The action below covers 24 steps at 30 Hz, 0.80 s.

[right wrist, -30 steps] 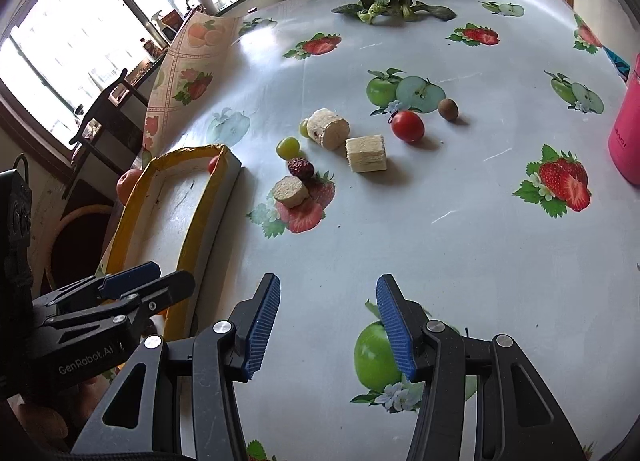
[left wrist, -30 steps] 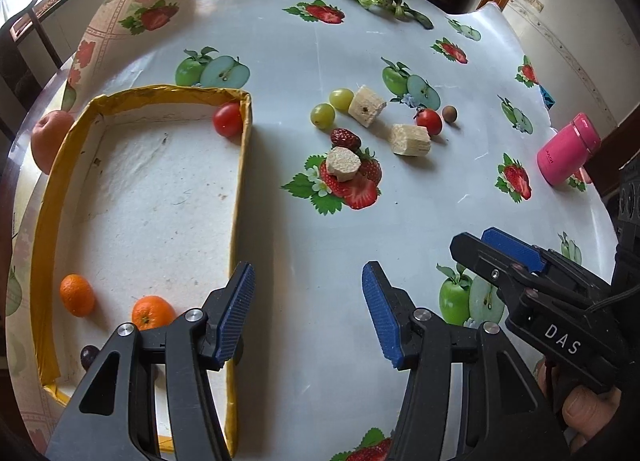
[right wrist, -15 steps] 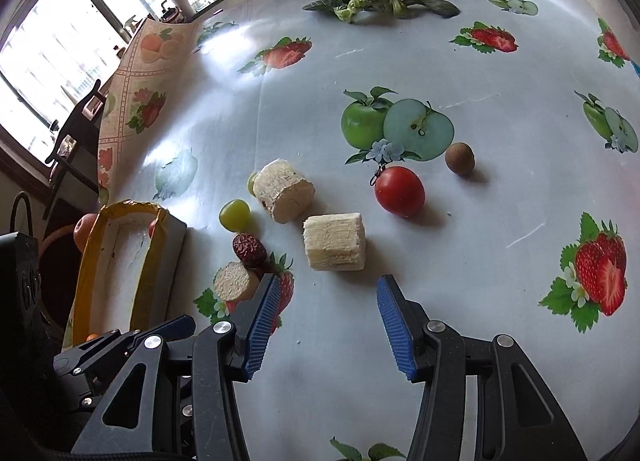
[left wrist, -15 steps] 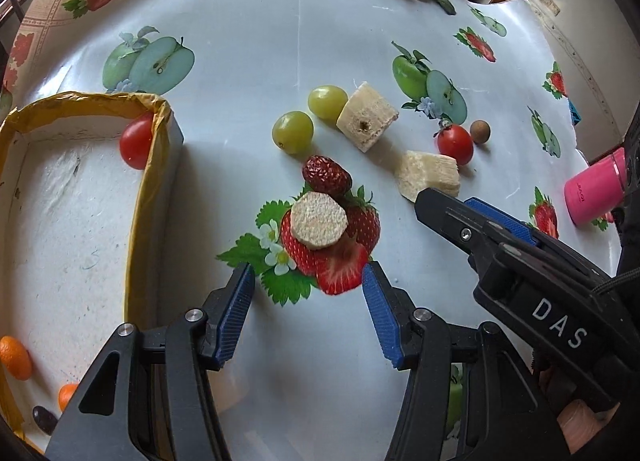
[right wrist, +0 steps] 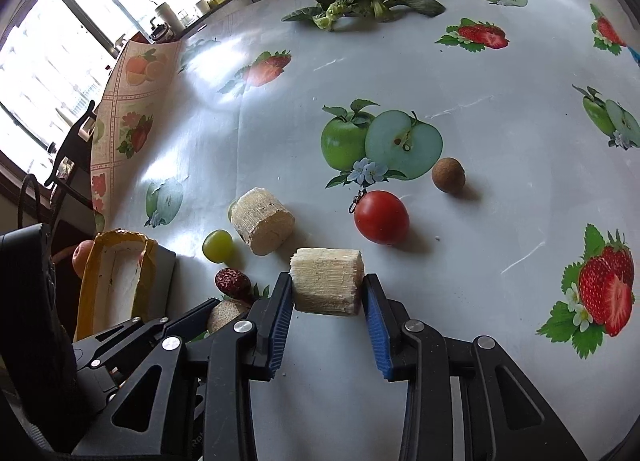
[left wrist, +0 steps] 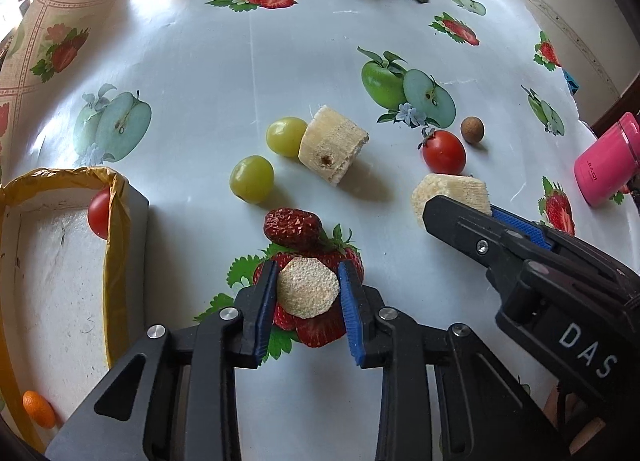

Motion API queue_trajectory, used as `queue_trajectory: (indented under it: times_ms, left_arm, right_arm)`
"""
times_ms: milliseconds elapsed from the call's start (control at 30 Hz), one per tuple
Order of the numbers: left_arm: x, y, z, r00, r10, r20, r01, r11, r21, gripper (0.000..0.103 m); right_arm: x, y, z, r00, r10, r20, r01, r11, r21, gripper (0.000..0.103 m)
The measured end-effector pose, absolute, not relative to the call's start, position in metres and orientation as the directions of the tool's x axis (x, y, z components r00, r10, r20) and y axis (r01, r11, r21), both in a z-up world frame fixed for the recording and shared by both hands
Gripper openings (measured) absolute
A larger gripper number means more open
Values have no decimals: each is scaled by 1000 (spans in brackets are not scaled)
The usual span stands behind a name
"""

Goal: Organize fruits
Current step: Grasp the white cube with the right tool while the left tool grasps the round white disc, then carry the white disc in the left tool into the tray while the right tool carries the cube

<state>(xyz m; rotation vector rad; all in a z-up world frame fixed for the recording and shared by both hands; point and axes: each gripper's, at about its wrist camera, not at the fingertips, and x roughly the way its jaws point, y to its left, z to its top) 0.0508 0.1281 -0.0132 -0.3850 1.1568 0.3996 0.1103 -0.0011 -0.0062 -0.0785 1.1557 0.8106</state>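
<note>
My left gripper (left wrist: 307, 289) is shut on a small round pale fruit slice (left wrist: 308, 293), low over the tablecloth. A dark red date (left wrist: 292, 224) lies just beyond it, then two green grapes (left wrist: 252, 178) and a pale cut chunk (left wrist: 332, 146). My right gripper (right wrist: 326, 295) is shut on a second pale fruit chunk (right wrist: 327, 281); it also shows in the left wrist view (left wrist: 448, 191). A red tomato (right wrist: 381, 217) and a small brown fruit (right wrist: 448, 175) lie beyond. The yellow-rimmed tray (left wrist: 116, 229) at left holds a tomato (left wrist: 98, 211) and a small orange (left wrist: 38, 414).
A pink bottle (left wrist: 608, 165) lies at the right table edge. Leafy greens (right wrist: 348, 1) lie at the far side. An apple (right wrist: 82, 259) sits beyond the tray's far end. The tablecloth carries printed fruit pictures.
Both grippers have moved forward over the table and closed: the left onto the round slice, the right onto the pale chunk. A second ago both were open and empty.
</note>
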Motion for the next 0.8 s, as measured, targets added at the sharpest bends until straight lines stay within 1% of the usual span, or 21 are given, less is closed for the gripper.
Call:
queue_trajectory:
  times_ms: [167, 333, 800]
  left_arm:
    - [32, 127, -3, 350, 102, -931, -514, 852, -100, 28]
    - [11, 122, 14, 366, 129, -922, -529, 844, -92, 28]
    - [-42, 121, 44, 388, 176, -905, -565, 821, -82, 28]
  right_arm:
    - [100, -19, 5, 166, 545, -822, -587, 725, 362, 36]
    - [84, -34, 17, 170, 560, -811, -581, 722, 377, 36]
    - [28, -49, 44, 162, 585, -795, -626, 684, 376, 36]
